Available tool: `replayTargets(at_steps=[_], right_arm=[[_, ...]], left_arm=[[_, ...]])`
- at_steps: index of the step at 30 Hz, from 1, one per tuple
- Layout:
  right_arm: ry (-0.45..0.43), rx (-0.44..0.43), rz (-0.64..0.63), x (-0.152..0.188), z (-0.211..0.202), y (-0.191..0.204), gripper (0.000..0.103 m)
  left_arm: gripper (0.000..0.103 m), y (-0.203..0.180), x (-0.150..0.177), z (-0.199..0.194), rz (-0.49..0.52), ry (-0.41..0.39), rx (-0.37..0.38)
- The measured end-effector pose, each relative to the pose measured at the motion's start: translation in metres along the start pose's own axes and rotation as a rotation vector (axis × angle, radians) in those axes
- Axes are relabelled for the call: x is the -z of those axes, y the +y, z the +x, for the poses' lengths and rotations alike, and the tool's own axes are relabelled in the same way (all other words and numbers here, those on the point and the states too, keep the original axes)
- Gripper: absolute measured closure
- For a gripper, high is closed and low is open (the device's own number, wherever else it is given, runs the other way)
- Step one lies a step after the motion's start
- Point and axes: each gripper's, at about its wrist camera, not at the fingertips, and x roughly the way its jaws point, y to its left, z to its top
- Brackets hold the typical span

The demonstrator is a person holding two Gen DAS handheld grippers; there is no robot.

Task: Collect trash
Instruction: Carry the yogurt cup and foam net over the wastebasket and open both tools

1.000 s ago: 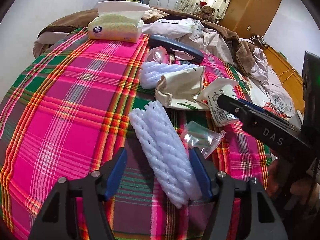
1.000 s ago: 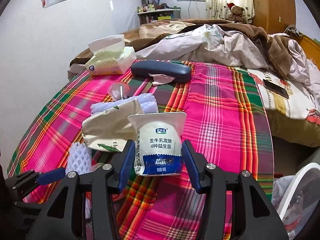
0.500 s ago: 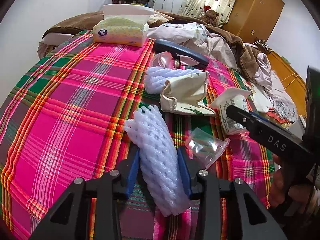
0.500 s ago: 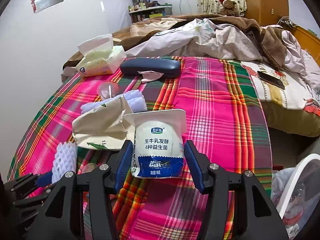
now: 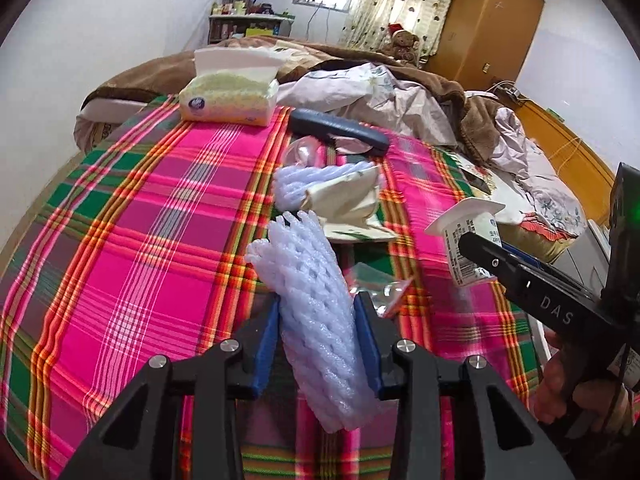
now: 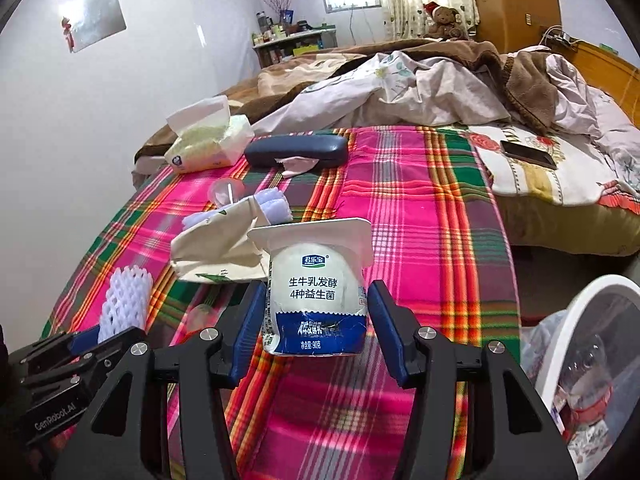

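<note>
My left gripper (image 5: 316, 316) is shut on a white foam fruit net (image 5: 312, 292) and holds it just above the plaid blanket (image 5: 152, 240). My right gripper (image 6: 316, 312) is shut on a white and blue yogurt cup (image 6: 316, 296), lifted above the blanket; the cup also shows in the left wrist view (image 5: 466, 240). On the blanket lie a cream paper bag (image 6: 220, 248), a second foam net (image 6: 272, 206), a clear plastic lid (image 6: 226, 192) and a clear wrapper (image 5: 380, 286).
A tissue pack (image 5: 230, 96) and a dark glasses case (image 6: 296, 150) lie at the blanket's far end. Crumpled bedding (image 6: 420, 88) and a phone (image 6: 528, 154) are beyond. A white-rimmed bin (image 6: 580, 360) with trash stands at the lower right.
My left gripper closed on the foam net and lifted it. My right gripper raised the yogurt cup slightly and pulled back.
</note>
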Motion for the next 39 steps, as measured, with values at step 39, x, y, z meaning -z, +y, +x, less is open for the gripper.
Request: replayTargets(at_steps=[39], right_arm=[[-0.215, 0.254, 0.281, 0.057, -0.134, -0.125, 0.049]], left_arm=[[0.064, -0.194, 0.024, -0.047, 0.407, -0.095, 0.254]])
